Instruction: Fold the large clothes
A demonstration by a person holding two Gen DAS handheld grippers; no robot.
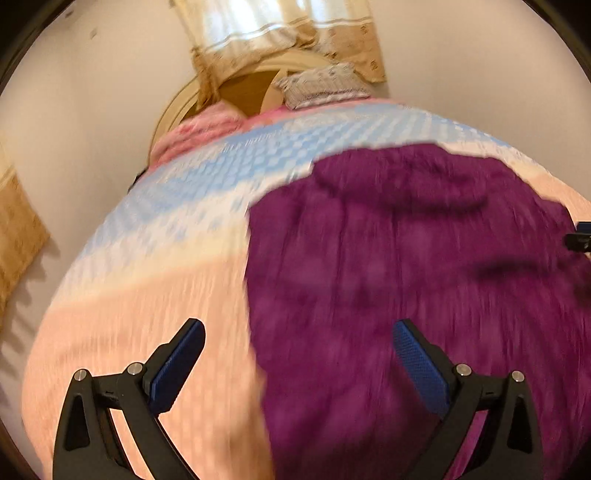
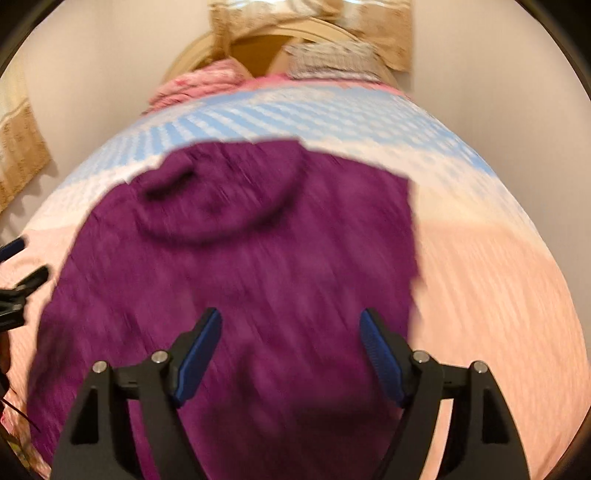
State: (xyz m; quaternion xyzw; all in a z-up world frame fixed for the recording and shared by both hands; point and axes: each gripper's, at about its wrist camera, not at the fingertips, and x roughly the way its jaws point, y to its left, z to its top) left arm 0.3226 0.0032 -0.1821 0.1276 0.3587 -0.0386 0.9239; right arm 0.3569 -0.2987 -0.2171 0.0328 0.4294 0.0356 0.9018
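Note:
A large purple garment (image 1: 406,266) lies spread on the bed, blurred by motion; in the right wrist view the purple garment (image 2: 240,258) shows a curved fold, perhaps a hood, at its far end. My left gripper (image 1: 299,328) hangs open above the garment's left edge, one finger over the bedspread, one over the cloth, nothing between them. My right gripper (image 2: 291,317) is open above the garment's near part, its blue pads (image 2: 380,354) apart and empty. The right gripper's tip (image 1: 580,238) peeks in at the left view's right edge; the left gripper (image 2: 18,266) shows at the right view's left edge.
The bedspread (image 1: 155,295) is peach near me and blue-and-white checked farther off. A pink blanket (image 1: 207,129) and a patterned pillow (image 1: 325,85) lie by the curved wooden headboard (image 1: 251,88). A curtained window (image 1: 266,26) is behind, pale walls (image 1: 92,110) on both sides.

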